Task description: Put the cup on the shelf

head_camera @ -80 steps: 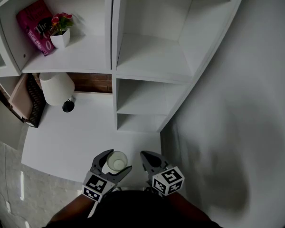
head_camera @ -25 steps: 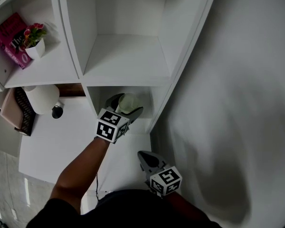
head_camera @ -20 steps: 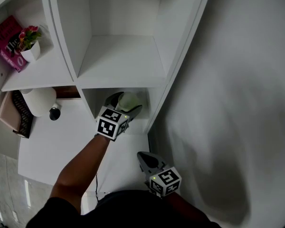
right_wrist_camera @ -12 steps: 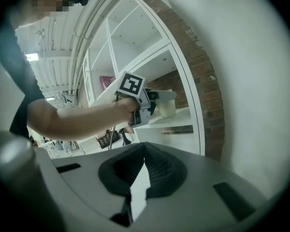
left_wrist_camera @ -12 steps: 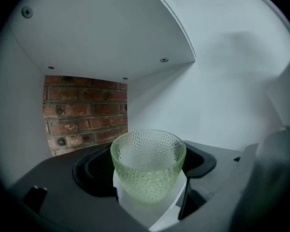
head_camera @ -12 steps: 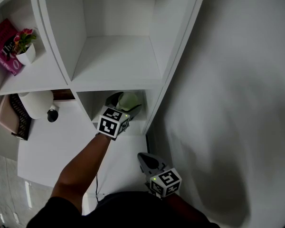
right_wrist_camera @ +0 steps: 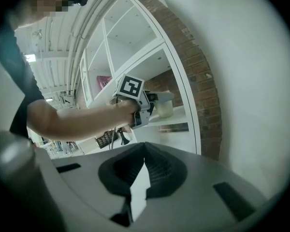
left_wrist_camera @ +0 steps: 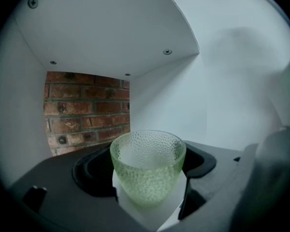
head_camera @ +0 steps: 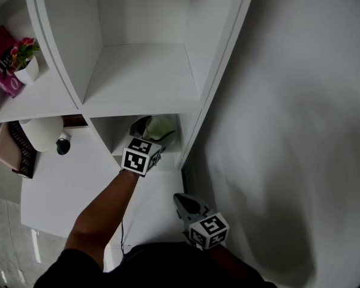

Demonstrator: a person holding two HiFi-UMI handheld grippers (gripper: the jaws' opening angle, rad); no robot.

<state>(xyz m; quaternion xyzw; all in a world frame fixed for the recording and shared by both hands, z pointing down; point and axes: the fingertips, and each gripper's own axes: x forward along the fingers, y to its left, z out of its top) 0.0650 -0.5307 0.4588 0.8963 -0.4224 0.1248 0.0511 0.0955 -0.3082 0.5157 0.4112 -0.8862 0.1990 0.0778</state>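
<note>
**Holding the cup inside the lower shelf bay**

Grips a pale green, pebbled glass cup point(left_wrist_camera: 147, 166) between the dark fingers point(left_wrist_camera: 89, 173) of the left gripper point(left_wrist_camera: 147, 180), closed against its lower wall on both sides, rim up. Reaches with an outstretched arm into the lowest bay of the white shelf point(head_camera: 141, 80), under a screwed board, with brick wall point(left_wrist_camera: 87, 105) at the bay's back toward 10 o'clock. Cannot tell whether the cup's base touches the bay floor.

From the head view, shows the cup point(head_camera: 161, 126) just at 1 o'clock of the left gripper's point(head_camera: 156, 128) marker cube. Keeps the right gripper point(head_camera: 185, 201) low at 5 o'clock from there, well apart, near the body; its fingers point(right_wrist_camera: 157, 166) closed together on nothing.

On the bench point(head_camera: 66, 188), at 9 o'clock of the cup, a white lamp point(head_camera: 42, 132). Higher, at 10 o'clock, a potted flower point(head_camera: 26, 69) against a pink book point(head_camera: 1, 71).
</note>
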